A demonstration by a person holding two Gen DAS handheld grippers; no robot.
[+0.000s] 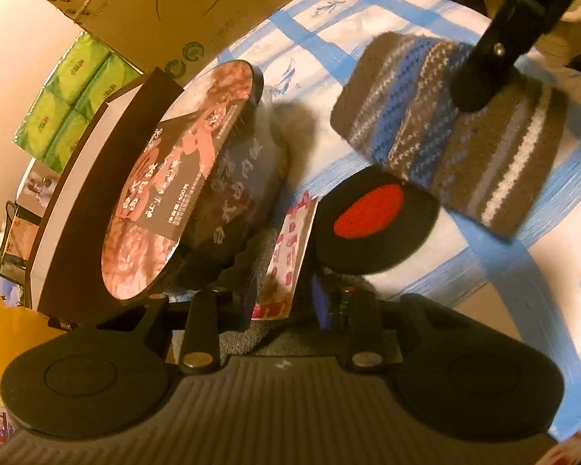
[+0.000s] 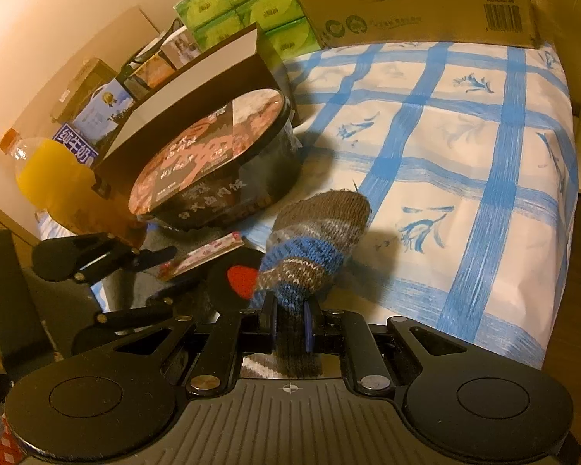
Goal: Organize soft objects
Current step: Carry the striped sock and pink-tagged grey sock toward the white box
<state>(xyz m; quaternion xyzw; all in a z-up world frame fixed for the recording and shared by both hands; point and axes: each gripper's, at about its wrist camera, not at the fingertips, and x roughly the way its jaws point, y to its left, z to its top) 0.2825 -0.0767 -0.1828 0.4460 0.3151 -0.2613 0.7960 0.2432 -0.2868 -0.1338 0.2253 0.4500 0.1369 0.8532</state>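
A brown, blue and white striped knit sock (image 1: 449, 131) hangs above the blue-checked white cloth (image 1: 538, 271). My right gripper (image 1: 472, 93) is shut on it; in the right wrist view the sock (image 2: 313, 248) runs out from between its jaws (image 2: 292, 321). My left gripper (image 1: 286, 302) holds a black pad with a red patch (image 1: 372, 217), also seen in the right wrist view (image 2: 240, 279), next to a pink printed packet (image 1: 286, 252).
A round black instant-food bowl (image 2: 220, 170) stands left of the sock, beside a dark box (image 2: 197, 77). An orange drink bottle (image 2: 46, 170), green tissue packs (image 2: 248, 4) and a cardboard carton (image 2: 418, 0) stand behind. The cloth edge drops off at right.
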